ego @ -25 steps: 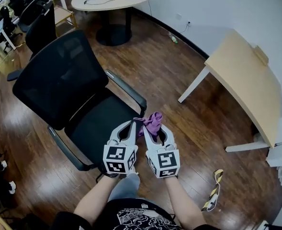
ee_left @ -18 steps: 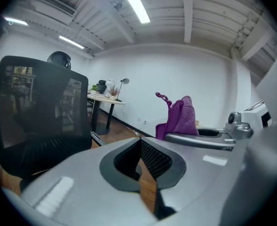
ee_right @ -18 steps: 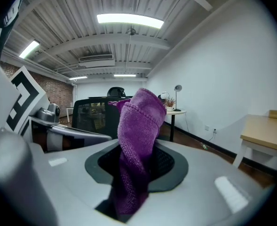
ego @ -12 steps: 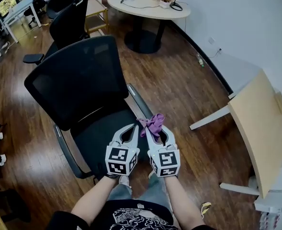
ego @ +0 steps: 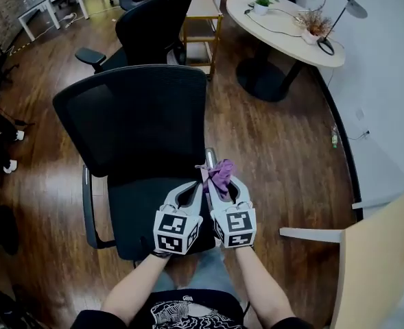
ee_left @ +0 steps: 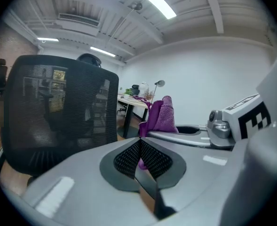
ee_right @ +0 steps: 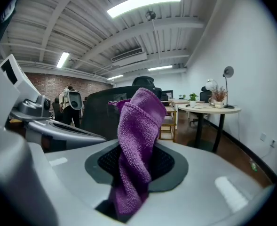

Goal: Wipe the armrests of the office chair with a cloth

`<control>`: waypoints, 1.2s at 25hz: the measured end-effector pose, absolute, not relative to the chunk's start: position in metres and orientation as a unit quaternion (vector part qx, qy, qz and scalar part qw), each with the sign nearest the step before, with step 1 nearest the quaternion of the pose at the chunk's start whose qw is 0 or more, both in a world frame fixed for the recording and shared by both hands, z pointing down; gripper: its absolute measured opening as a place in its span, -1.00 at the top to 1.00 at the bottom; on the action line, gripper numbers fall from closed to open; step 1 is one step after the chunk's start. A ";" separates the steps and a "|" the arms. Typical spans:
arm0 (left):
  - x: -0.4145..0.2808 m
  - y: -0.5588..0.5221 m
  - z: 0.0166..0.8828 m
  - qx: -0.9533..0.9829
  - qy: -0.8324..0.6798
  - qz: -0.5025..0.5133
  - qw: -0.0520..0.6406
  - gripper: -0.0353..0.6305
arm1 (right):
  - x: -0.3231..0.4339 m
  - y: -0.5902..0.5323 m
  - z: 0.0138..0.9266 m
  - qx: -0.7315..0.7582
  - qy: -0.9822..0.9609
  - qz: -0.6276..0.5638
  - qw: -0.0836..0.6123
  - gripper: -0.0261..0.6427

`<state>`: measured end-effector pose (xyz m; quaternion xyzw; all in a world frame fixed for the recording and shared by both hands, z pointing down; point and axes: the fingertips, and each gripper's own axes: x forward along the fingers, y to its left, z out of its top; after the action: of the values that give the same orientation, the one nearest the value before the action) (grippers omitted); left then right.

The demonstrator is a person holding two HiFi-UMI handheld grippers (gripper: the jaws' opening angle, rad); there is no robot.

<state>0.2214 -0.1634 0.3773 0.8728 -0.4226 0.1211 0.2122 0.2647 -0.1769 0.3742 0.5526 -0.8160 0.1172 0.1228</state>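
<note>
Cloth (ee_right: 136,140) between the right tongs (ego: 220,184)

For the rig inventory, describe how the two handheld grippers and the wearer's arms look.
Both the left gripper and right gripper have pale grey bodies with curved jaws, lined by black textured pads. Each carries a white cube printed with black square markers. No cables show. The person wears a black short-sleeved T-shirt with white print; the forearms are uncovered.
</note>
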 end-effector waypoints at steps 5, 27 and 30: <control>0.238 -0.202 0.405 0.846 -0.464 0.143 0.221 0.88 | 0.288 -0.242 0.391 0.522 -0.838 0.109 0.110 0.57; 0.211 -0.222 0.470 0.764 -0.559 0.141 0.291 0.88 | 0.274 -0.328 0.499 0.442 -0.871 0.123 0.176 0.57; 0.212 -0.216 0.474 0.766 -0.554 0.141 0.292 0.88 | 0.275 -0.316 0.501 0.440 -0.870 0.124 0.182 0.57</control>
<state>0.2123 -0.2162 0.4737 0.7663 -0.5544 0.1412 0.2923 0.2755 -0.3164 0.5006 0.4404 -0.8704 0.1239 0.1821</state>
